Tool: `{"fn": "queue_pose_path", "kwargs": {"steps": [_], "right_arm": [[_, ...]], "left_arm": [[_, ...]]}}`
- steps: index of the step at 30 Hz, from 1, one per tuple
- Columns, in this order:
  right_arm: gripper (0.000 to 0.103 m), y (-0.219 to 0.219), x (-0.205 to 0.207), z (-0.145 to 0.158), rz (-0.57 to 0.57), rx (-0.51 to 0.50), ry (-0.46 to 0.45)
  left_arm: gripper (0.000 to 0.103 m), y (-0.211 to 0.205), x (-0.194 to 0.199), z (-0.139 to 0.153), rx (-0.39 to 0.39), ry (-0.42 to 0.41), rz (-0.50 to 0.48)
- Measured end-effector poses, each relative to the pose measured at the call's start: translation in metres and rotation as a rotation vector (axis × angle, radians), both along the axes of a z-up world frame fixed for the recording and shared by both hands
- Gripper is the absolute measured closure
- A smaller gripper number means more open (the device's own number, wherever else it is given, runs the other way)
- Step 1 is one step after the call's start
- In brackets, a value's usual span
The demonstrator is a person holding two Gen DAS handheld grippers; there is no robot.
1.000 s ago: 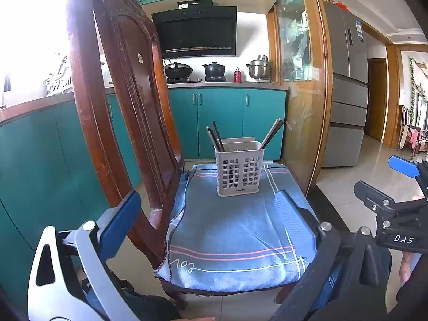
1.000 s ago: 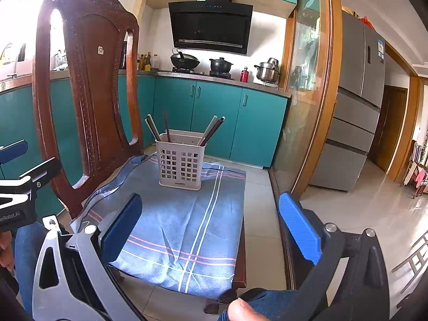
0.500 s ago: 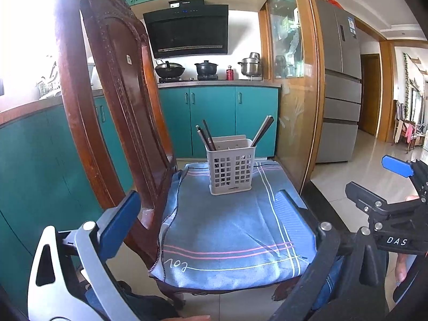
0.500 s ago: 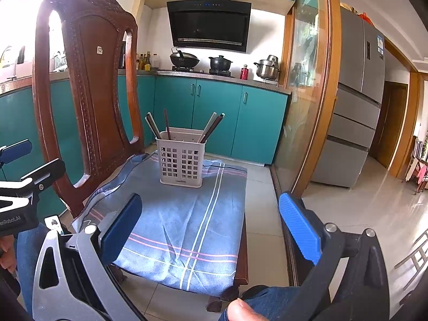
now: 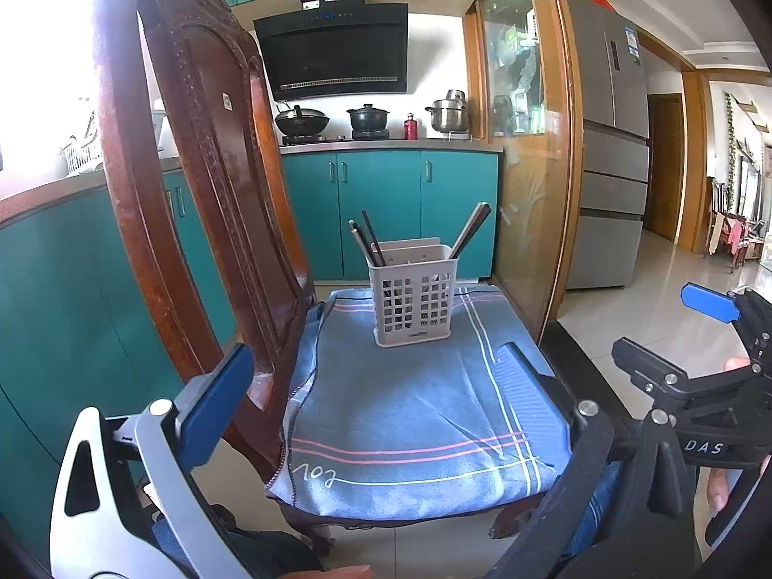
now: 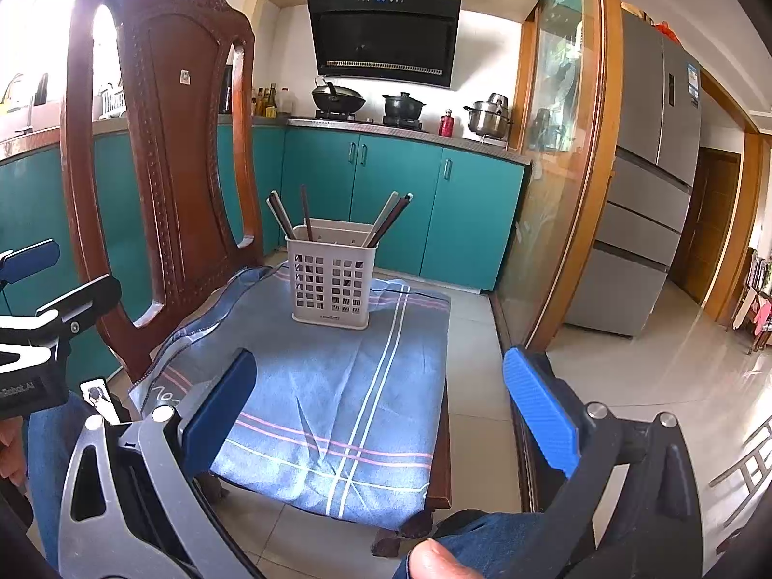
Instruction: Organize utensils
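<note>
- the left gripper (image 5: pixel 371 395) has its two blue, ribbed pads spread wide apart with nothing between them; one arm is pale grey metal, the other black.
- the right gripper (image 6: pixel 381 405) is likewise spread wide and holds nothing; its blue pads (image 6: pixel 540 410) show a fine ridged texture, on one silver arm and one black arm.
- straight ahead of both grippers, well apart from the pads, stands one utensil basket (image 5: pixel 411 296), a pale plastic box with a grid of square holes in its walls and a rounded rim.
- dark slim chopsticks (image 5: pixel 369 241) lean out of the basket's left end, three ends showing in the right wrist view; a second bunch (image 6: pixel 393 217) of flat, dark and pale sticks leans out at the right end, too close together to count.
- the basket sits upright on one blue cloth (image 5: pixel 410 410), a soft woven fabric with pink and white stripes, creased, draped over the seat below the grippers.
- one wooden chair (image 6: pixel 164 144) of glossy red-brown wood carries the cloth; its carved, arched back with beaded edging rises to the left of both grippers.
- far ahead, on the counter above teal cabinets, stand one black wok (image 6: pixel 337 96), one dark lidded pot (image 6: pixel 403 105) and one shiny steel pot (image 6: pixel 488 116).
</note>
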State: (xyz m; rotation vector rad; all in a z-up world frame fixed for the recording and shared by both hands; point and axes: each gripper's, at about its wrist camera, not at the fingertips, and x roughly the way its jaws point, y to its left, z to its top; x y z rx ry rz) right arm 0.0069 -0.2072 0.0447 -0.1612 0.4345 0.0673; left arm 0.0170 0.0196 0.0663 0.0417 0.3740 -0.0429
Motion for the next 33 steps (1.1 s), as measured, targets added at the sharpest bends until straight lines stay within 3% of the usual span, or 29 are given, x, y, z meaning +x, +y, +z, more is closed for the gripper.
{"fn": "queue_pose_path", "kwargs": {"steps": [33], "right_arm": [[0.003,-0.002,0.010,-0.016,0.007,0.002,0.044]], "left_arm": [[0.004,-0.006,0.016,-0.012,-0.013,0.047,0.002]]}}
